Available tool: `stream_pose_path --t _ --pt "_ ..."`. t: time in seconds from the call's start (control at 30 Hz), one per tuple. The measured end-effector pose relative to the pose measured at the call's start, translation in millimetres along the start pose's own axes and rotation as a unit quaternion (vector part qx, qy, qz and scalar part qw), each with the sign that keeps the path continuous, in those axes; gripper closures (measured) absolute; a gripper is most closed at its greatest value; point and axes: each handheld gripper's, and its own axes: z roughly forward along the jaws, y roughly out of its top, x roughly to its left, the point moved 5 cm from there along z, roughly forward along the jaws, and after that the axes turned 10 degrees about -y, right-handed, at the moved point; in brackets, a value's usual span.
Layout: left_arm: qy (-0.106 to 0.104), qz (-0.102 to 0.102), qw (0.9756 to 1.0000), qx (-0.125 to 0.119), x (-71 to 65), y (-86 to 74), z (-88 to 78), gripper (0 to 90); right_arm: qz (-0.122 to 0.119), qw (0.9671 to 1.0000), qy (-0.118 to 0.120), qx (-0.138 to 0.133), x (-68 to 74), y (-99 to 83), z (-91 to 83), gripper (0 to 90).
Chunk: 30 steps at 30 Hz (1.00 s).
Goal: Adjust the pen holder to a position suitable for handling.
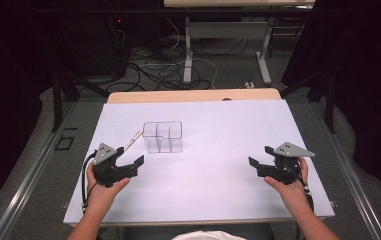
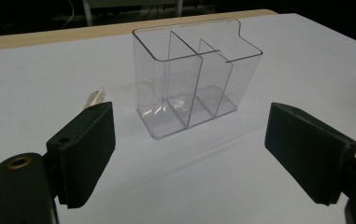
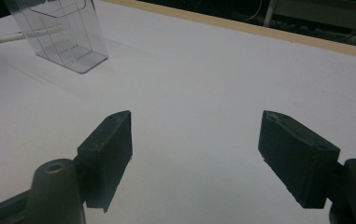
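Note:
A clear plastic organiser [image 1: 163, 136] with three compartments stands upright and empty on the white table top [image 1: 213, 125], left of centre. Just to its left a slim pale pen [image 1: 134, 138] lies flat on the table. My left gripper [image 1: 129, 156] is held low near the front left, open, its jaws pointing at the organiser [image 2: 194, 74] with nothing between them; the pen [image 2: 94, 99] shows above its left jaw. My right gripper [image 1: 260, 155] hovers at the front right, open and empty, well clear of the organiser [image 3: 59, 32] and pen [image 3: 21, 35].
The white sheet covers the table up to a wooden strip [image 1: 193, 96] along the far edge. Beyond it, cables [image 1: 163, 70] lie on the floor around the legs of another desk [image 1: 188, 55]. Dark curtains close both sides.

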Motion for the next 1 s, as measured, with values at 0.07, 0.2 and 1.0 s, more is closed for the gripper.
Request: stream_pose_path --t 0.07,0.2,1.0 --pt "0.011 -0.007 0.9999 -0.003 3.9 4.4 1.0 18.4 -0.003 1.0000 -0.001 -0.004 -0.9 0.2 0.8 26.2" --pt "0.036 -0.019 0.9989 -0.023 13.9 19.4 3.1 24.5 0.011 0.9999 -0.002 0.004 -1.4 -2.2 -0.2 26.7" --pt "0.103 -0.006 0.9943 0.027 69.5 67.7 33.9 42.1 0.005 1.0000 0.004 0.007 7.0 -0.6 3.7 28.4"
